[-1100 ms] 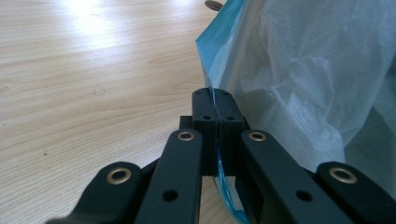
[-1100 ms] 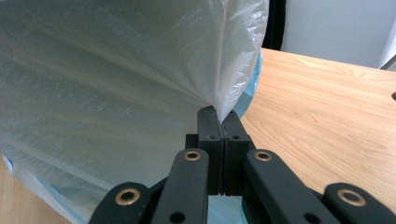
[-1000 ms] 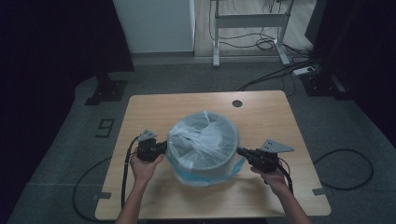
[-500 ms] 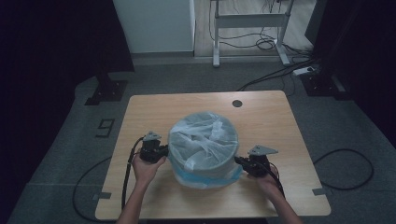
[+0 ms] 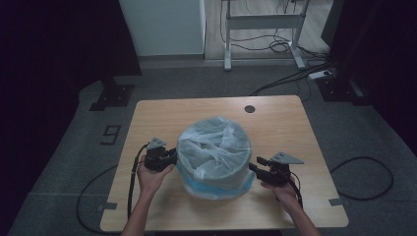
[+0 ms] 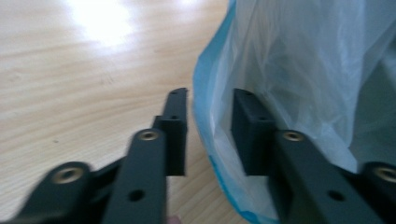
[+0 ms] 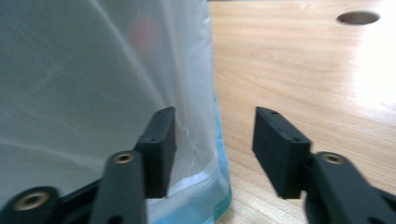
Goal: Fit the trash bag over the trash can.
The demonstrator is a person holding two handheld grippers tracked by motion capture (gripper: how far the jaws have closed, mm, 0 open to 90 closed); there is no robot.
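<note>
Both grippers are all black, with chunky flat-faced jaws on bars held by brass-coloured rivets, plus little screw holes. The left gripper (image 5: 169, 156) and right gripper (image 5: 254, 166) each carry a grey three-cornered plate on top and trail a black cable back off the table's (image 5: 196, 110) near edge. Forearms are bare, no sleeves.
</note>
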